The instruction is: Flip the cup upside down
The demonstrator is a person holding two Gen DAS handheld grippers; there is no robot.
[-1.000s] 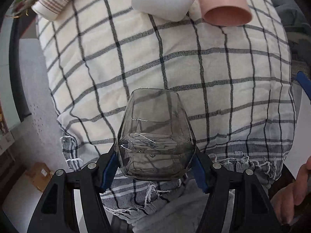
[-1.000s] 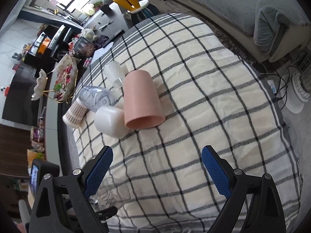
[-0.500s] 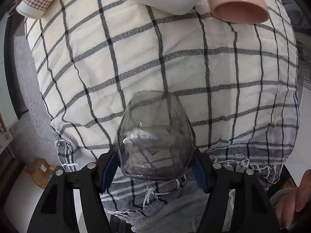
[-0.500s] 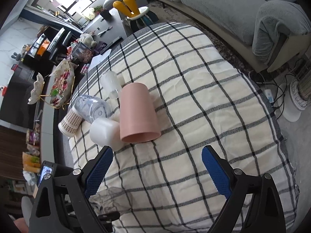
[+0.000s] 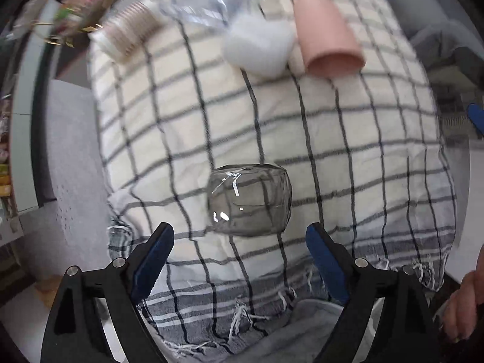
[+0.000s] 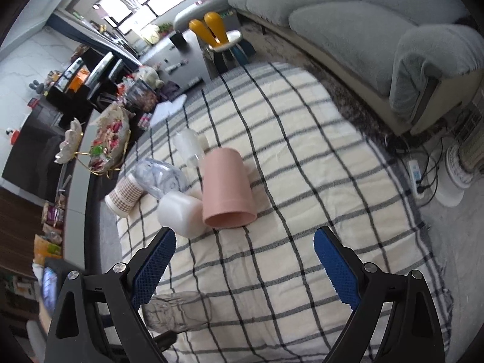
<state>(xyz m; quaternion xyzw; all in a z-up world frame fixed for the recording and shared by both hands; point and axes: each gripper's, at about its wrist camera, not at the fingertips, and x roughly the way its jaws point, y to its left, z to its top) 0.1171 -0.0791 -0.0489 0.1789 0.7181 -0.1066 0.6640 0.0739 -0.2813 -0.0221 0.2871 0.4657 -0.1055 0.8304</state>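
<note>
Left wrist: glass cup (image 5: 250,201) base-up on checked cloth (image 5: 348,151); left claw (image 5: 239,260) spread

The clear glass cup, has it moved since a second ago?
Yes. The clear glass cup was clamped in the left gripper; now it sits free on the checked cloth, ahead of the open jaws.

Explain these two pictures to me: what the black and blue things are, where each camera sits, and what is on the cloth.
No robot here: a person holds a two-finger tool in each hand, each with a camera looking along its blue fingers. The left tool is open, and the grey glass cup stands free on the checked cloth ahead of it. The right tool is open and empty. Farther off lie a pink cup, a white cup, a clear bottle and a paper cup.
</note>
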